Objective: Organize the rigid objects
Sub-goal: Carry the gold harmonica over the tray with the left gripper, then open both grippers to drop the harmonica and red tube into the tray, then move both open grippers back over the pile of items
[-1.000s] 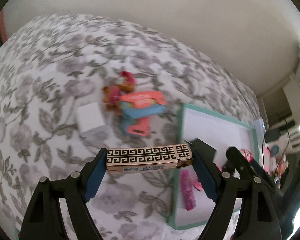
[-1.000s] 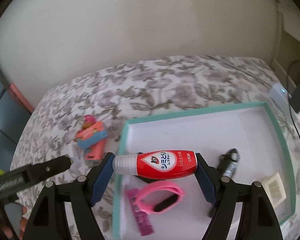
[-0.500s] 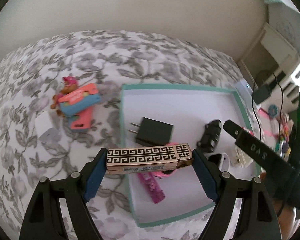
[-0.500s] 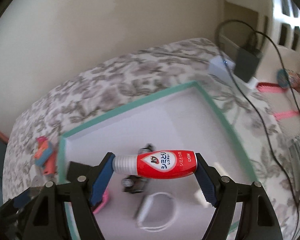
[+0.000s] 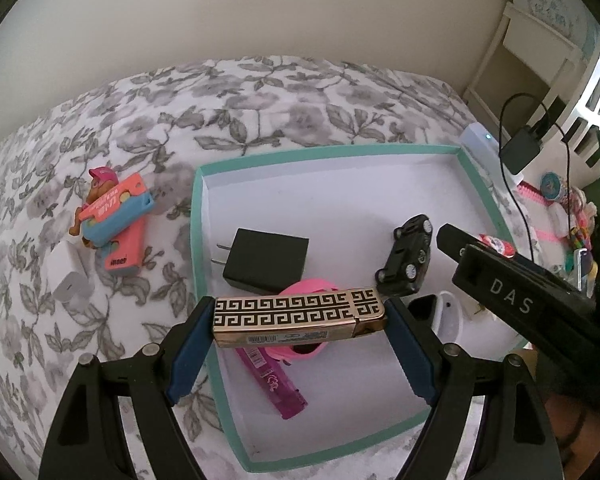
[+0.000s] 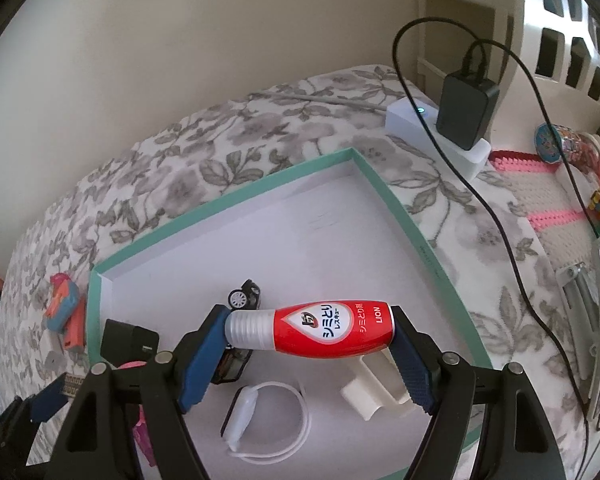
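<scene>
Gold and black key-pattern box point(image 5: 298, 316) is what your left gripper point(image 5: 300, 332) has clamped end to end, blue pads pressing on both short ends, held crosswise over the near part of the teal-rimmed tray point(image 5: 198, 240); right behind the jaws you've got the black charger point(image 5: 266, 266) and a pink band point(image 5: 304, 286) poking out from under the box; below the jaws a magenta stick point(image 5: 272, 380) lies on the tray floor; off to the right of the jaws sits the black toy car point(image 5: 406, 260) on its side.

Your right gripper point(image 6: 310, 338) is closed on the red bottle point(image 6: 328, 330), silver cap against the left pad and base against the right one, also hanging above the tray point(image 6: 416, 236); under those jaws there's a white band point(image 6: 268, 424) and a cream plug piece point(image 6: 374, 390), with the toy car point(image 6: 244, 296) just behind the cap.

Outside the tray, left of your left jaws, a pink and blue toy pile point(image 5: 114, 216) and a white cube charger point(image 5: 70, 278) rest on the floral bed cover point(image 5: 260, 100); the bare middle and far part of the tray is ahead of both jaws.
</scene>
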Tool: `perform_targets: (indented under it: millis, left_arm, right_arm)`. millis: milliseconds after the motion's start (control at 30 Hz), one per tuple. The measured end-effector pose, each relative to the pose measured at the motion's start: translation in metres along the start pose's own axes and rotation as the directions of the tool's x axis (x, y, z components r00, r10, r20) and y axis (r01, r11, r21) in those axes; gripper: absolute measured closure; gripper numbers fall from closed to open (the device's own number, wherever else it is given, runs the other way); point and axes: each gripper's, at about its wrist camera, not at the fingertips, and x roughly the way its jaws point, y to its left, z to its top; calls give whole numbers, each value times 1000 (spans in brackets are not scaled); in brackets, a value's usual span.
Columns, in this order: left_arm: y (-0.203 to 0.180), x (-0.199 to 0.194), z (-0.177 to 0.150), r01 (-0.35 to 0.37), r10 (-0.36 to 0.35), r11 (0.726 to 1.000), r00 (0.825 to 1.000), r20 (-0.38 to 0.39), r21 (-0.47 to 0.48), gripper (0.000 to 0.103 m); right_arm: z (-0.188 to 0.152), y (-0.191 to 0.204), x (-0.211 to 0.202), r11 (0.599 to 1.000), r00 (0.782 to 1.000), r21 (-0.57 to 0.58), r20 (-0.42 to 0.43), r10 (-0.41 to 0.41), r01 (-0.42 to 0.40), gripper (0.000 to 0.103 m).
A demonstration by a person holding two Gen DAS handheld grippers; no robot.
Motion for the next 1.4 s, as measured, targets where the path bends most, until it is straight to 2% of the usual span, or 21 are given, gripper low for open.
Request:
perform_targets:
  millis: [700,867,1100,1267,1400]
  left_arm:
    - [4,7,-3,-15,16,1000,999,-28,22,19]
    - [1,-3,-1,-10,10,999,1000,2,44,19]
    - [0,-9,-2,-43,42,996,999,13,81,19]
    - [12,-17,0,-61,60,997,998,33,46,19]
    - [31,-22,1,-102,102,995,994,35,-25,19]
  right_arm:
    - [-2,8,3,999,1000,-43,-10,-10,9,21]
    - [-4,9,3,998,1000,-56,-11,-29,29,17]
    - [-2,4,-7,999,999,-36,0,-40,40,11]
    - [-2,2,-14,998,999,-28,8,-48,48,11]
    - [-4,3,-17,998,998,-34,9,-55,56,9]
